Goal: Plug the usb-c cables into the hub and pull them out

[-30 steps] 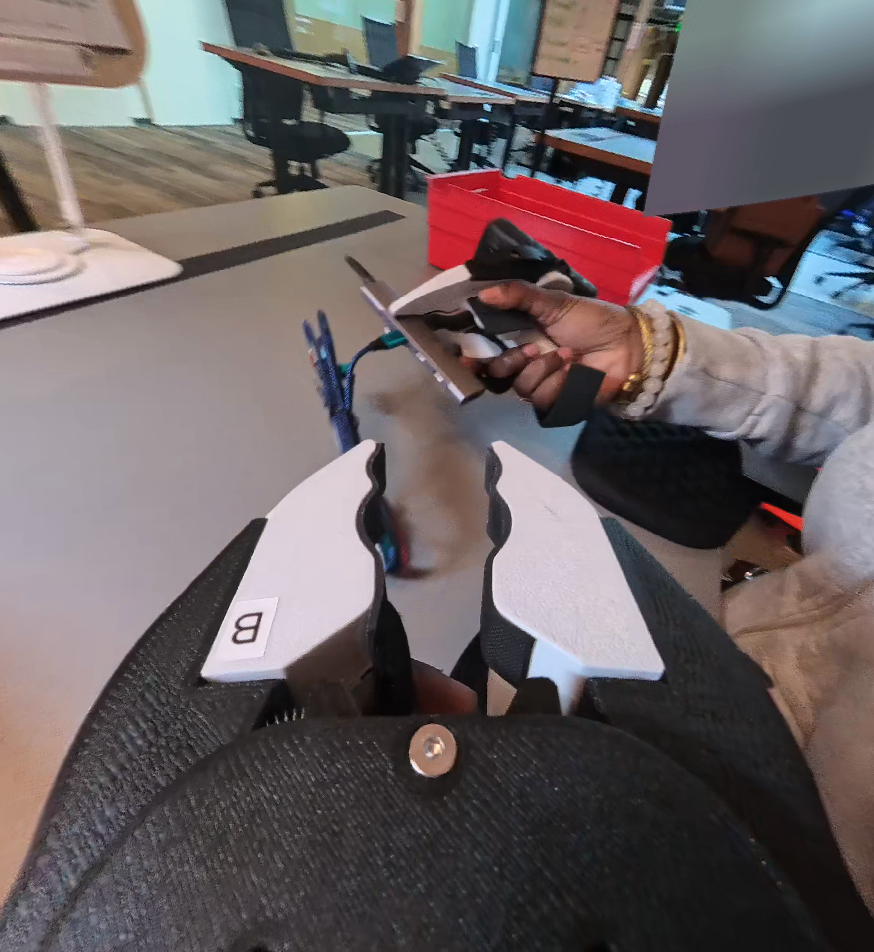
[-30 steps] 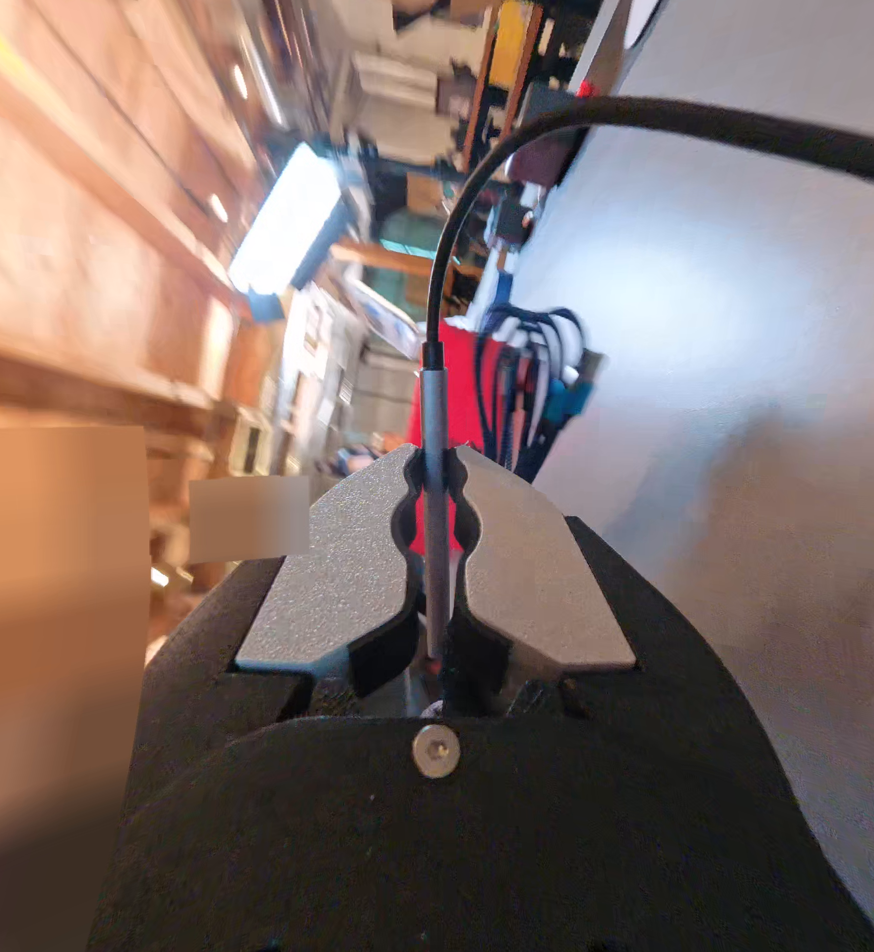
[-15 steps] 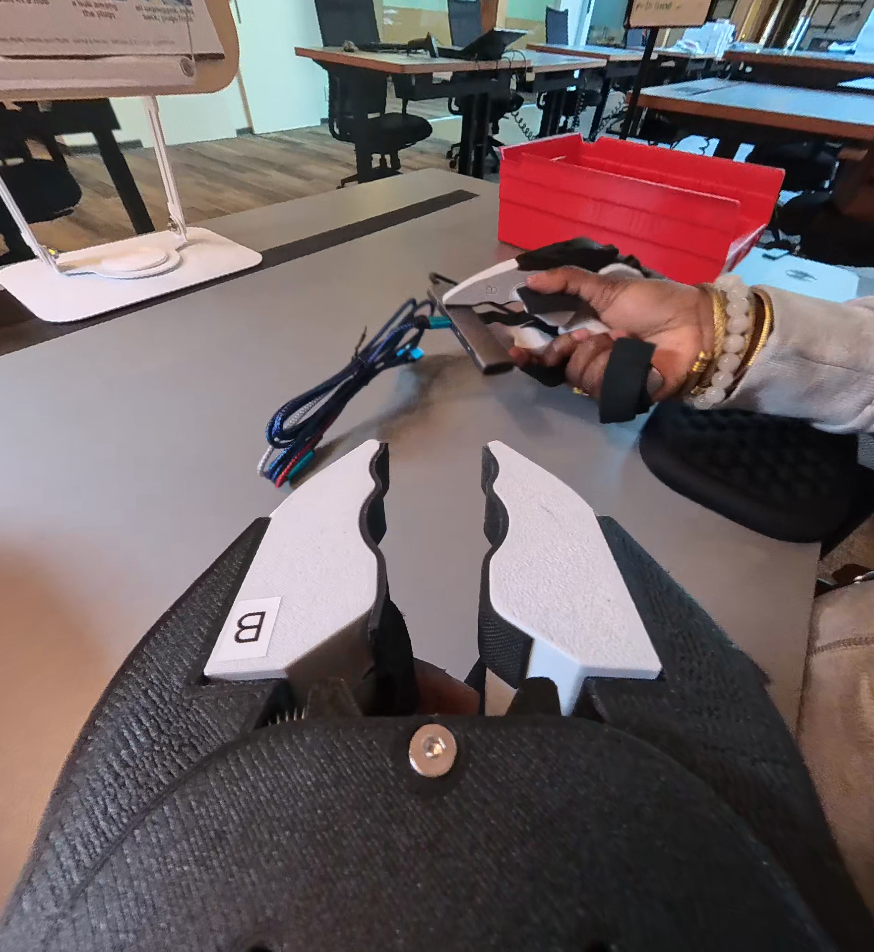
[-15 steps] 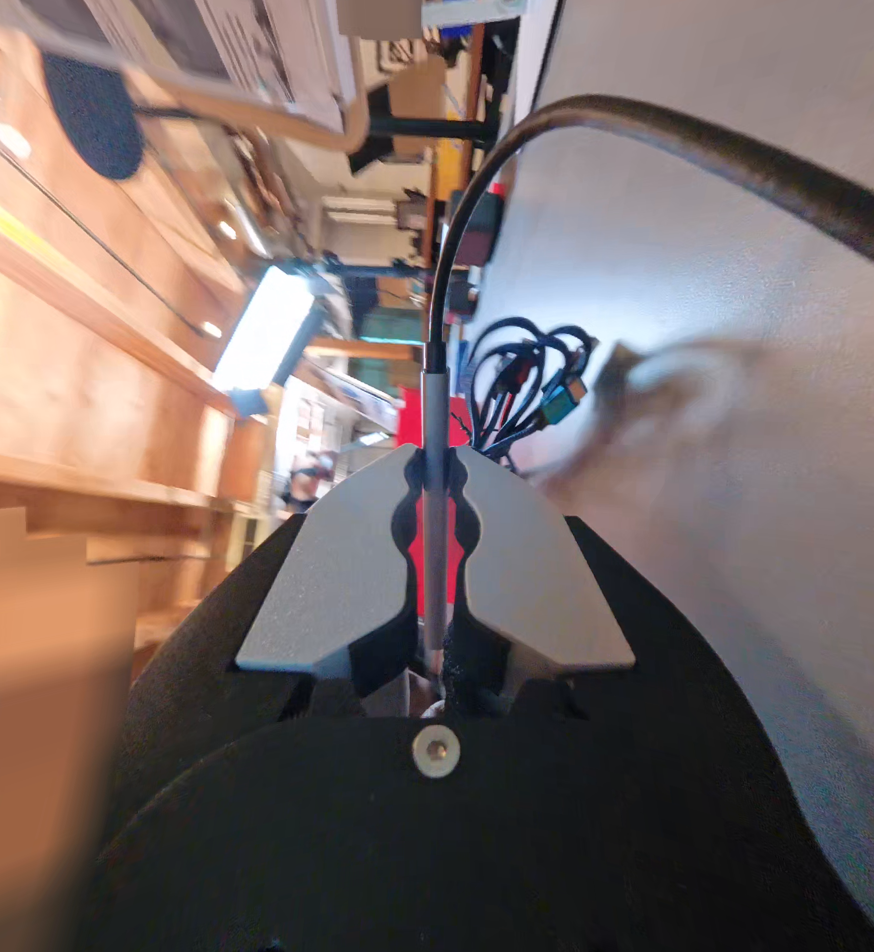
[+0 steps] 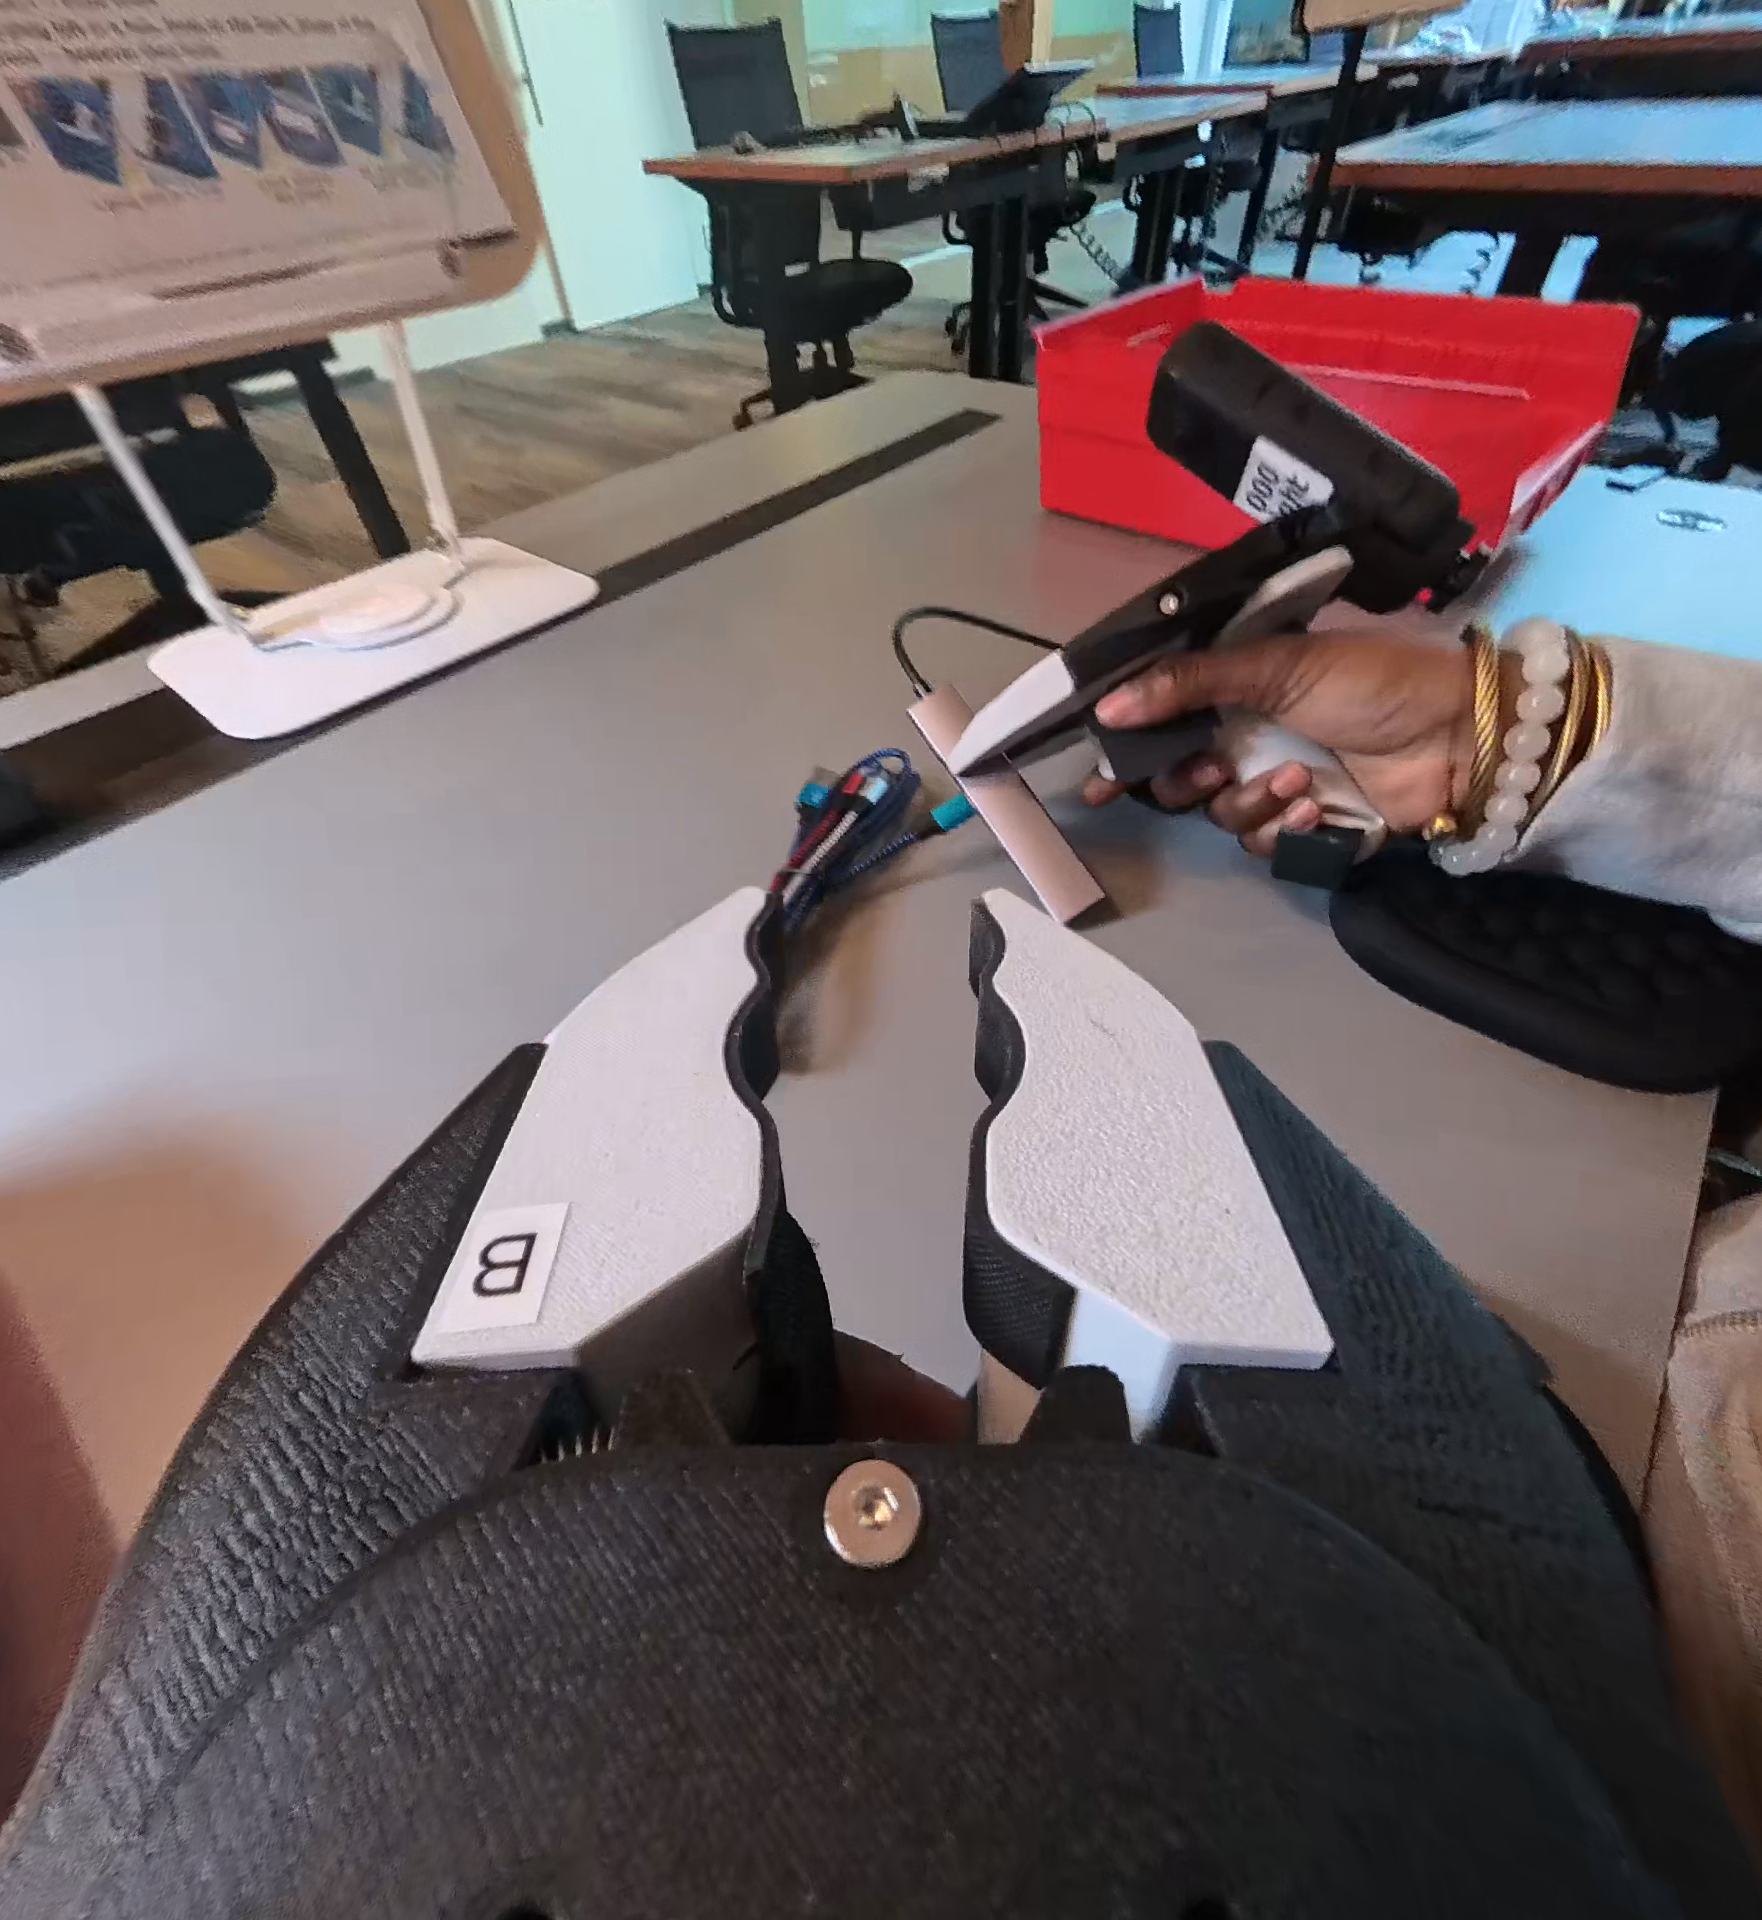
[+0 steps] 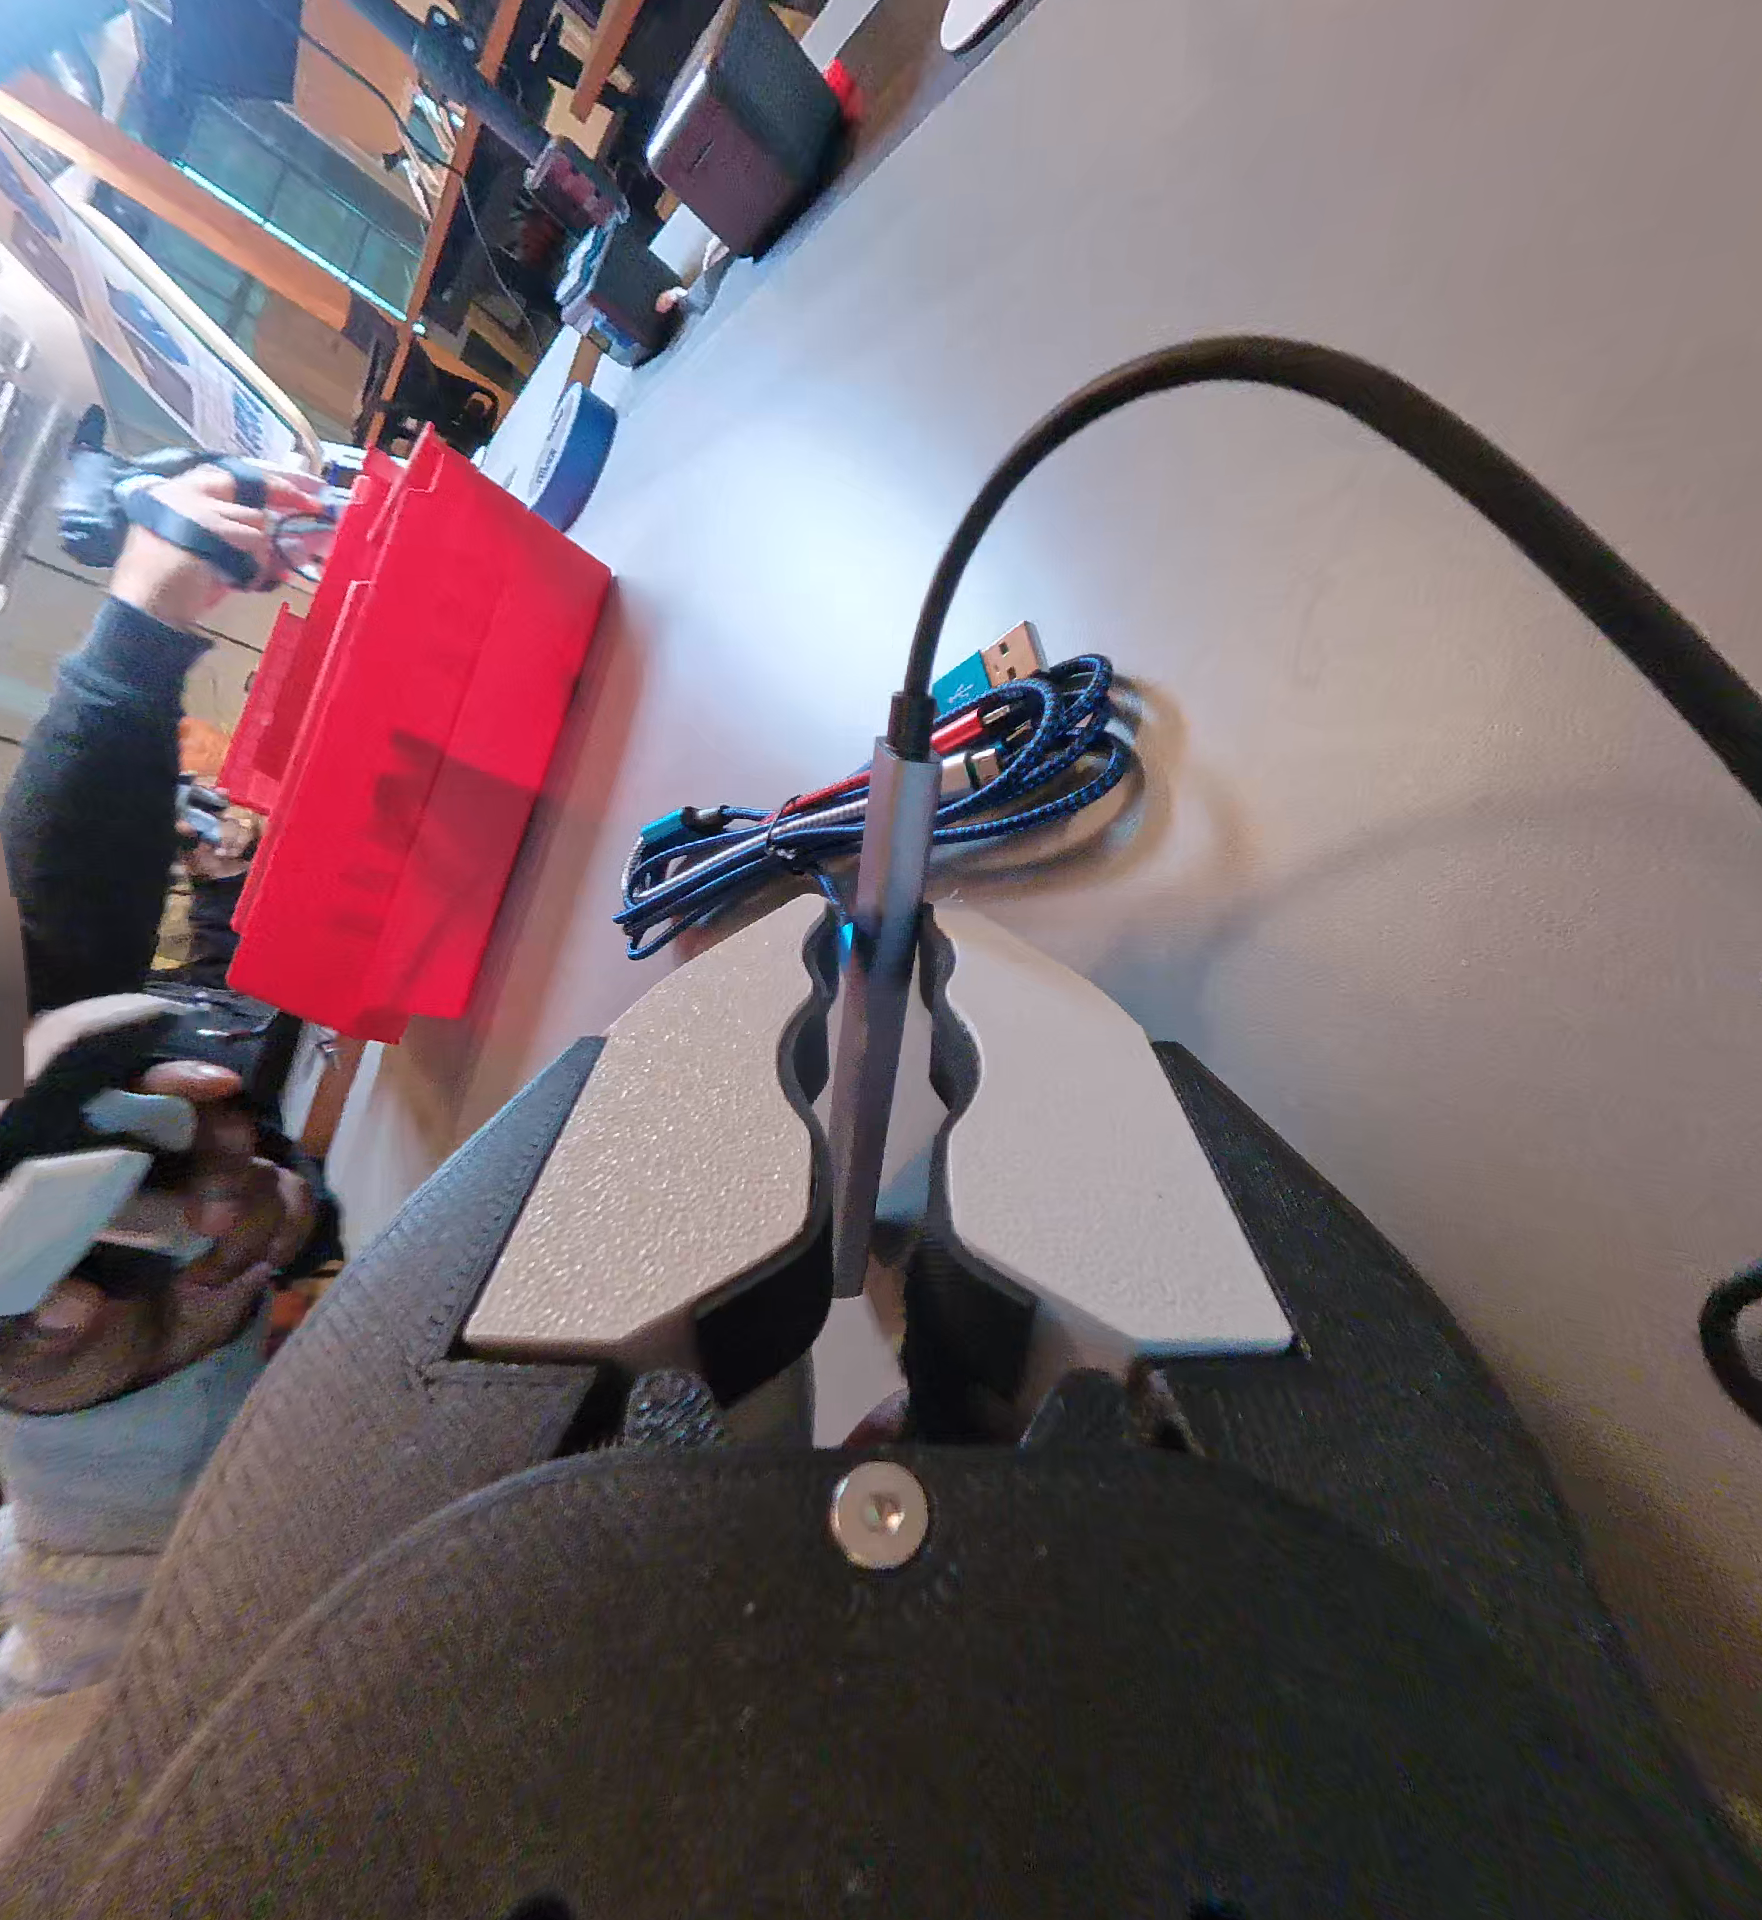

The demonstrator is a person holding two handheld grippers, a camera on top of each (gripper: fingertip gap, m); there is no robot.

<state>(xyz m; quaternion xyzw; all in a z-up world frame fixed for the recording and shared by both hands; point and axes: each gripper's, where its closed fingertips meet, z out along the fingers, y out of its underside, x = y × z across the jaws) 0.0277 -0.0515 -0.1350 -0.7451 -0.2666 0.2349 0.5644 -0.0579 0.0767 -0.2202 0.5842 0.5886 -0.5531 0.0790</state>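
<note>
A slim grey hub is clamped on edge in my right gripper, low over the grey table. In the right wrist view the right gripper is shut on the hub, and the hub's black lead arcs away to the right. A coiled bundle of blue braided cables lies just left of the hub and also shows in the right wrist view. A teal plug sits against the hub's side; I cannot tell if it is inserted. My left gripper is open and empty, its tips at the bundle's near end.
A red bin stands behind the hub. A tilted board on a white stand is at the back left. A black padded seat lies off the table's right edge. A blue tape roll and dark boxes sit farther along. The tips of one gripper are about 20 cm away from the tips of the other.
The right gripper has turned and lowered the hub toward the table; the cable bundle, lifted a second ago, now lies flat. My left gripper has moved forward to the bundle, still open.
</note>
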